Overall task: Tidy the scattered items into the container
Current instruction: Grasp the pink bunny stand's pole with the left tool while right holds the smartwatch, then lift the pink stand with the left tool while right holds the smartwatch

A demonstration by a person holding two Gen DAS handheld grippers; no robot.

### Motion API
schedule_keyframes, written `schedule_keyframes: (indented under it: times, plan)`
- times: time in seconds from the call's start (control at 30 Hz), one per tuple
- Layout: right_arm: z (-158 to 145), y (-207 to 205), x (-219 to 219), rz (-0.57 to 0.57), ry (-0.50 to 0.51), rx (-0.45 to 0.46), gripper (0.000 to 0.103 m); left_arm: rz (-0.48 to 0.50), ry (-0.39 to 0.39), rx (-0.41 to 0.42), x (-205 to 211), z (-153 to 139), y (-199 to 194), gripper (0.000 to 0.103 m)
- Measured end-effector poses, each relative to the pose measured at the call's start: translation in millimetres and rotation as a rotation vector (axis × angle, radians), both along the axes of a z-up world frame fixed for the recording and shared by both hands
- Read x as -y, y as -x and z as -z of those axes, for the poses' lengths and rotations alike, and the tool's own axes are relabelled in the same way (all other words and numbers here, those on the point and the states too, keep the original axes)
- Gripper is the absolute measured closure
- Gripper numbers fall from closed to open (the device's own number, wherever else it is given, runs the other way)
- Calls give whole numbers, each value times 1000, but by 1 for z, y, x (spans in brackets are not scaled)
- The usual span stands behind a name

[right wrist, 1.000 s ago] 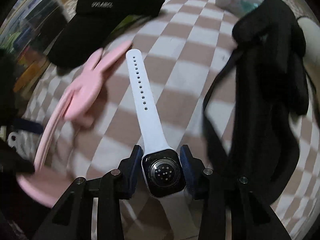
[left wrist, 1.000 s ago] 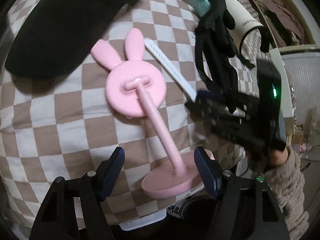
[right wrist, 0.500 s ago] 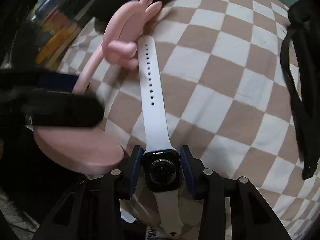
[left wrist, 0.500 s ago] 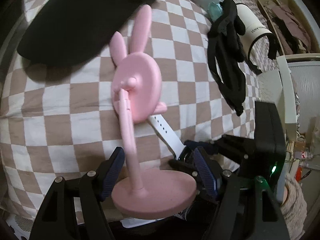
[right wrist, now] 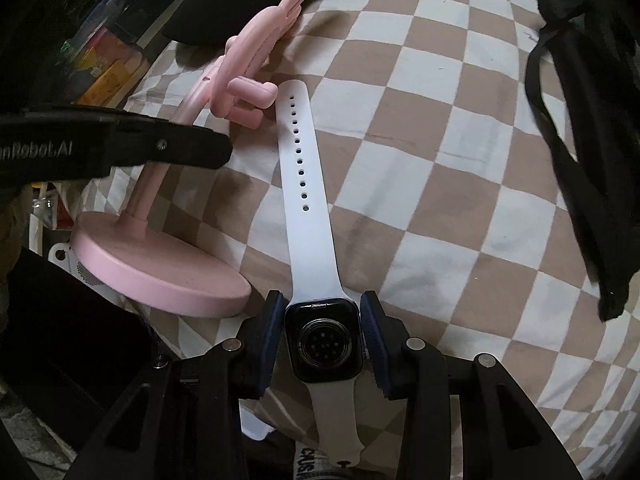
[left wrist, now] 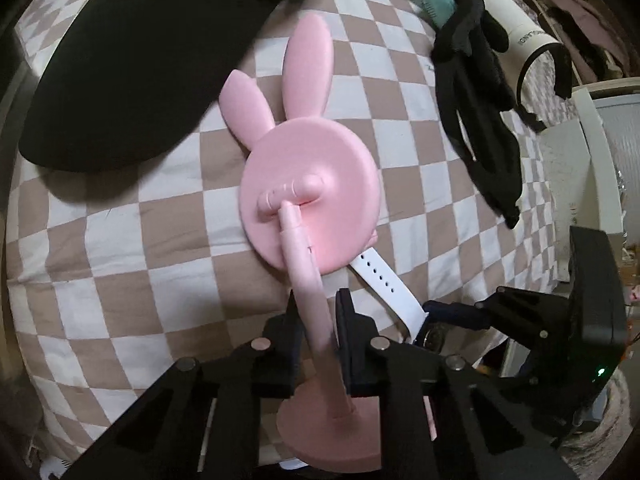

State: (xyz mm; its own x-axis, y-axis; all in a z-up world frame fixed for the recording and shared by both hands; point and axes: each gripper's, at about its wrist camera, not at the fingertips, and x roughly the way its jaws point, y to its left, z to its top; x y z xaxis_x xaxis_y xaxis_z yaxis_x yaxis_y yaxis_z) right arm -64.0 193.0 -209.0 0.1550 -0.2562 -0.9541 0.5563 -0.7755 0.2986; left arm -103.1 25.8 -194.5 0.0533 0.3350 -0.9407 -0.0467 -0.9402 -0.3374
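pink bunny-eared stand (left wrist: 310, 196) is lying w/ its head disc on the brown-and-white checked cover (left wrist: 120, 240), ears pointing toward the black visor cap (left wrist: 132, 60) at upper left, round base sticking out past the cover's near edge. left gripper (left wrist: 316, 320) is pinching the stand's stem, jaws having just been closing onto it, pads pressing both sides. going right in left cam: white watch strap (left wrist: 384, 284) is poking out from under the disc, then black straps/gloves bundle (left wrist: 480, 120), white cylinder (left wrist: 516, 28) far right. right cam, left to right: left gripper's finger (right wrist: 120, 152) is crossing the stem, pink base (right wrist: 160, 272) is sitting just beside the smartwatch (right wrist: 324, 340). right gripper (right wrist: 324, 340) is gripping the watch case, sensor back facing the cam, strap trailing over the cover. container: can't tell which.
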Motion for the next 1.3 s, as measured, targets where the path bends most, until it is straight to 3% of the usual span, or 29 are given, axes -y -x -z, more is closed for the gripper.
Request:
schedule_keyframes:
  times: [0.23, 0.43, 0.5, 0.57, 0.67, 0.8, 0.9, 0.93, 1.03, 1.3]
  plan:
    - [-6, 22, -37, 90, -72, -71, 63, -37, -18, -63, 5, -15, 6, 88]
    - [-6, 27, -50, 106, -81, -56, 62, -68, -51, -119, 10, -33, 8, 88]
    - [-5, 26, -48, 88, -88, -60, 59, -80, -81, -152, 13, -43, 7, 89]
    - [-5, 26, -46, 76, -74, -52, 45, -87, -125, -192, 17, -57, 6, 89]
    - [-4, 23, -41, 40, -74, -56, 37, -84, -127, -222, 21, -65, 4, 89]
    - [-4, 23, -38, 33, -90, -63, 32, -78, -103, -181, 24, -55, 4, 89]
    - [-2, 22, -38, 35, -76, -52, 13, -56, -83, -146, 21, -47, 2, 88]
    - [1, 21, -37, 29, -79, -39, 0, -42, -69, -132, 19, -44, 0, 87]
    - [6, 19, -35, 11, -107, -47, 0, -23, -39, -116, 16, -41, -4, 73]
    - [4, 35, -51, 104, -47, -11, 0, 31, 35, -63, 6, -24, -9, 72]
